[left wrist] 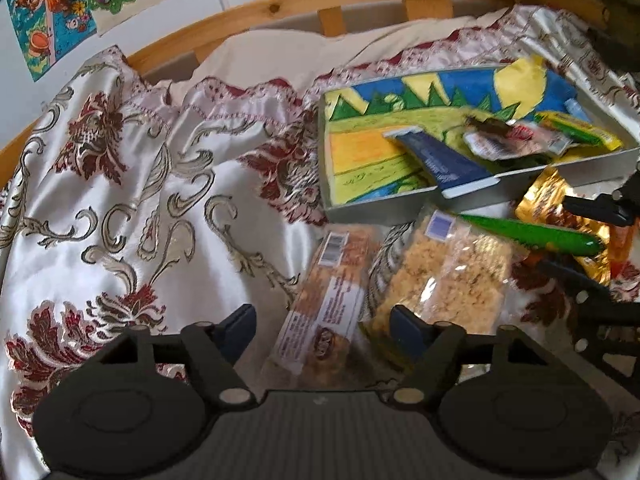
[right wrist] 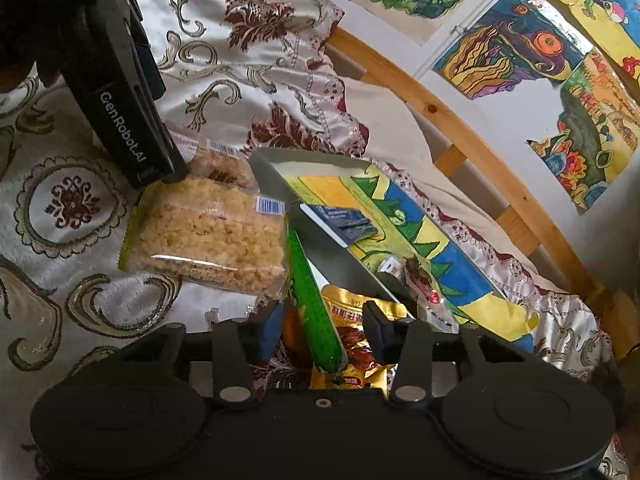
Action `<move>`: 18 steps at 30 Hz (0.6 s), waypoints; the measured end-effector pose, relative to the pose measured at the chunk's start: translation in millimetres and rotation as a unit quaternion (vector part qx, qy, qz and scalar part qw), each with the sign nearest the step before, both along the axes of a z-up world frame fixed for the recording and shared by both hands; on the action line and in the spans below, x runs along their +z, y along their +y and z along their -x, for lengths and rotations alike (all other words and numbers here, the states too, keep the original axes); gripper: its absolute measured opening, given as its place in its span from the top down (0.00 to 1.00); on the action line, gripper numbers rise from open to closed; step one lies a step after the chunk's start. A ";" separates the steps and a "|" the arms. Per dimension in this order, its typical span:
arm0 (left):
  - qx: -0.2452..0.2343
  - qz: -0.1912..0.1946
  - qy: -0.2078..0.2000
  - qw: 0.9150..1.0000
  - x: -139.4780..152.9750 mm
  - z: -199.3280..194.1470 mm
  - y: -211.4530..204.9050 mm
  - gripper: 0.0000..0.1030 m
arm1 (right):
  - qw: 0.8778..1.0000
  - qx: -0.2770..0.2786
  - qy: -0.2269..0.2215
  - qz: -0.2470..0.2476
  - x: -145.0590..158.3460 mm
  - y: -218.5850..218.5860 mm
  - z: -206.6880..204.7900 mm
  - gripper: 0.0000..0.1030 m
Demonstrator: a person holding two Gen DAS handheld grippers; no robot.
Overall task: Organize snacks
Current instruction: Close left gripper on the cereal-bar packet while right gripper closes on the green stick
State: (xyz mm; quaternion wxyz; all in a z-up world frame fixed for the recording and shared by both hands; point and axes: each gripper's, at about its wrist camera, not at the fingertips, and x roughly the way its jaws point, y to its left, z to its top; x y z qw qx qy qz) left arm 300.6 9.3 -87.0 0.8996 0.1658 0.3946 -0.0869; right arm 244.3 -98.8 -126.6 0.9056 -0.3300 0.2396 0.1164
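Snacks: long green plastic-wrapped sausage stick runs lengthwise between right gripper jaws, not pinched yet; left gripper open over clear-wrapped cereal bar.

Only thing I can actually read is "GenRobot.AI" in white letters down the side of the black left tongs, just left of the box. Barcodes on the clear snack bags and print on the gold packet are too blurry.
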 end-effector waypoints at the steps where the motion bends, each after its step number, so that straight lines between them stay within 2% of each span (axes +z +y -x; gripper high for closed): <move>1: 0.002 0.000 0.002 1.000 -0.7 -0.3 0.2 0.37 | 1.000 0.000 0.004 -0.001 -0.7 -0.1 -1.2 0.65; 2: -0.001 0.003 0.005 1.000 -0.7 -0.6 0.8 0.43 | 1.000 0.000 0.008 -0.005 -1.0 -0.4 -2.1 0.72; 3: -0.004 0.006 0.009 1.000 -0.5 -0.9 1.1 0.44 | 1.000 -0.002 0.012 -0.008 -1.2 -0.6 -3.1 0.73; 9: -0.010 -0.003 0.025 1.000 -3.0 -4.5 0.7 0.43 | 1.000 -0.007 0.017 -0.009 -1.9 0.5 -2.8 0.76; 12: 0.003 0.023 0.043 0.999 -1.5 -8.7 7.0 0.47 | 1.000 -0.005 0.023 -0.004 -2.5 1.9 -1.4 0.77; 14: 0.005 0.043 0.056 0.997 0.1 -9.5 10.3 0.58 | 1.000 -0.004 0.026 -0.003 -2.8 1.9 -0.5 0.78; 18: 0.018 0.070 0.076 0.994 1.0 -7.9 10.5 0.61 | 0.999 -0.004 0.034 -0.010 -0.6 0.7 0.5 0.79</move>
